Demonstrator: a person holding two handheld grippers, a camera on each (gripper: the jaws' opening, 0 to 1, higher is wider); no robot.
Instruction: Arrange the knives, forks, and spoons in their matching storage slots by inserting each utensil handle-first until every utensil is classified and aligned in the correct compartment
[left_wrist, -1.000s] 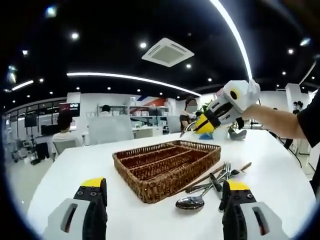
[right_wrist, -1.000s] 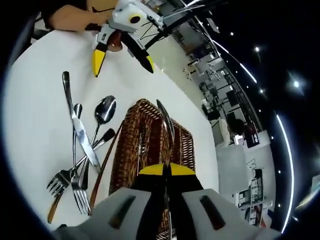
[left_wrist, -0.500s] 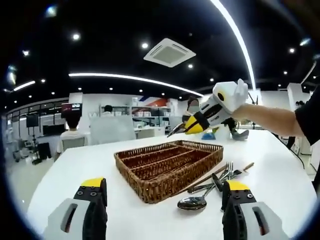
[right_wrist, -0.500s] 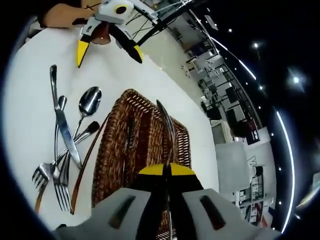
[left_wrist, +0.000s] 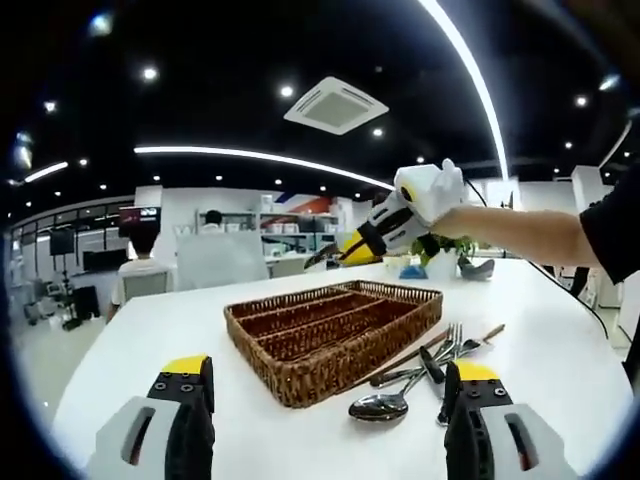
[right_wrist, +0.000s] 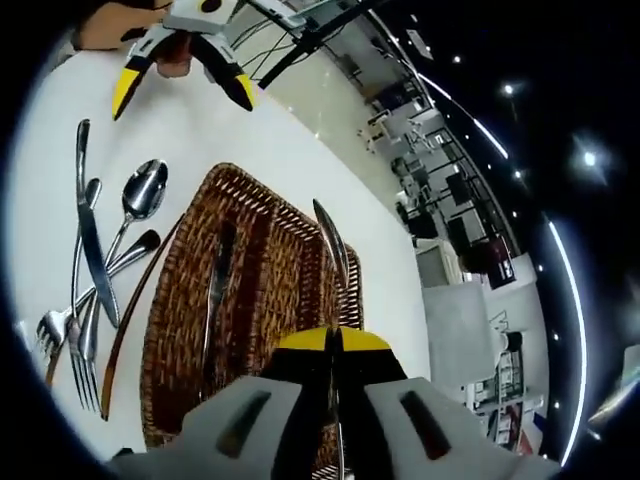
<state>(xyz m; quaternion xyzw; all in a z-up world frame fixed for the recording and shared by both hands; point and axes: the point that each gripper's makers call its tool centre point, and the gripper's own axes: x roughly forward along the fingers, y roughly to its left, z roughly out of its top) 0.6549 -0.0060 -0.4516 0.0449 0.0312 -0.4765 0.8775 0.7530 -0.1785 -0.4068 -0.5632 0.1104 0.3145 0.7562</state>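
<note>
Right tool (right_wrist: 335, 345): pinching what looks like a knife (right_wrist: 332, 245), above wicker tray (right_wrist: 170, 310). I should lower handle-first, blade parallel to slot. Left tool (left_wrist: 330, 385): spread, idle over counter (left_wrist: 150, 330).

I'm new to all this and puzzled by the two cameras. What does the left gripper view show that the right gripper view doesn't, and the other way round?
Left gripper view's own: a ceiling vent, a seated person far off, and the forearm behind the right gripper.

Right gripper view's own: a look down into the basket, where one knife lies in a compartment.

Shared: the wicker basket, the loose cutlery beside it, the white table, the open left gripper, and the right gripper shut on a second knife.
</note>
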